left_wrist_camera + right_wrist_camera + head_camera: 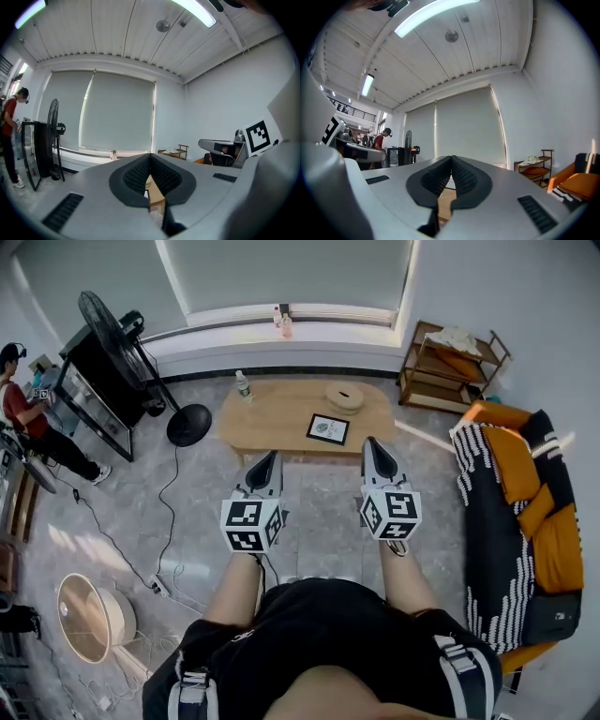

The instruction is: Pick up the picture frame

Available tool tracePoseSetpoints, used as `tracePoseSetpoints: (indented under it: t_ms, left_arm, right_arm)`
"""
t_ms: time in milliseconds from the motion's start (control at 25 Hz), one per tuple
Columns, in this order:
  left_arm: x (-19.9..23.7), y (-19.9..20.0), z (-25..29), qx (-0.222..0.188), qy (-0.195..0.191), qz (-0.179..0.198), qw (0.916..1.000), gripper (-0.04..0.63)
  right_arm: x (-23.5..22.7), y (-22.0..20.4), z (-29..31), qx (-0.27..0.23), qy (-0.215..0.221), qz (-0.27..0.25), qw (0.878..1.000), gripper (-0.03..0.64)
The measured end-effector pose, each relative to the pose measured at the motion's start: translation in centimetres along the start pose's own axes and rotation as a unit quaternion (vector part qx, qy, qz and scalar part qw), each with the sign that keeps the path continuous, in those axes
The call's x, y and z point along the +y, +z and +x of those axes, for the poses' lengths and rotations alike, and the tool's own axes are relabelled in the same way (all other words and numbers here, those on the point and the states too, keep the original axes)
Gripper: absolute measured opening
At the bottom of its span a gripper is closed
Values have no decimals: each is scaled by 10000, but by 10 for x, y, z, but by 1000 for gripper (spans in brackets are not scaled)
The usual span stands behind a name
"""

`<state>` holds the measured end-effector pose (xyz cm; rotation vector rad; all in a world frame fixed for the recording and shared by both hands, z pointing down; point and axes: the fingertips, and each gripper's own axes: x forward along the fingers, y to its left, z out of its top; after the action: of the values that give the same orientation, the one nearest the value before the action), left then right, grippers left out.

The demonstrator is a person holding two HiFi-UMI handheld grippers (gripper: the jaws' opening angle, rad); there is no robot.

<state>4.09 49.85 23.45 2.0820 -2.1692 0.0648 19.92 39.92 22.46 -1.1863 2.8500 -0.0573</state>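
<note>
The picture frame (328,428), black-edged with a white mat, lies flat on the low wooden table (272,418) ahead of me, right of the table's middle. My left gripper (272,457) is shut and empty, held level short of the table's near edge. My right gripper (372,444) is also shut and empty, its tip just short of the table edge and a little right of the frame. In the left gripper view the jaws (150,157) meet with only table wood showing below them. The right gripper view shows its jaws (451,160) closed the same way.
A bottle (243,385) and a round woven dish (345,397) stand on the table. A sofa with orange cushions (525,521) fills the right side, a wooden shelf (450,362) the far right corner. A standing fan (122,343) and a person (28,418) are at the left.
</note>
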Motion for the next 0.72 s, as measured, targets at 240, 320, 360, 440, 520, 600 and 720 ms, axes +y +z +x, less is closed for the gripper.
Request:
tracePoseSetpoints:
  t_ms: [240, 320, 360, 440, 520, 600, 720]
  left_arm:
    - [36, -1, 0, -43, -293, 22, 9996, 21]
    - [43, -3, -1, -64, -379, 58, 9992, 21]
    - [47, -3, 0, -79, -407, 68, 9991, 21]
    - [58, -5, 1, -90, -440, 60, 9990, 21]
    - [68, -7, 2, -69, -464, 34, 9989, 21]
    - [74, -7, 7, -61, -485, 31, 9988, 21]
    - [82, -8, 24, -37, -490, 36, 9988, 21]
  right_arm:
    - [33, -6, 17, 24, -230, -53, 9997, 17]
    - [40, -9, 19, 9, -313, -53, 9995, 17]
    - [44, -10, 20, 2, -347, -68, 9994, 17]
    - [53, -12, 24, 8, -383, -111, 9992, 17]
    - [60, -14, 29, 30, -397, -136, 9991, 17]
    - [61, -15, 36, 44, -423, -127, 9990, 17]
    - [54, -20, 55, 66, -432, -66, 9990, 17]
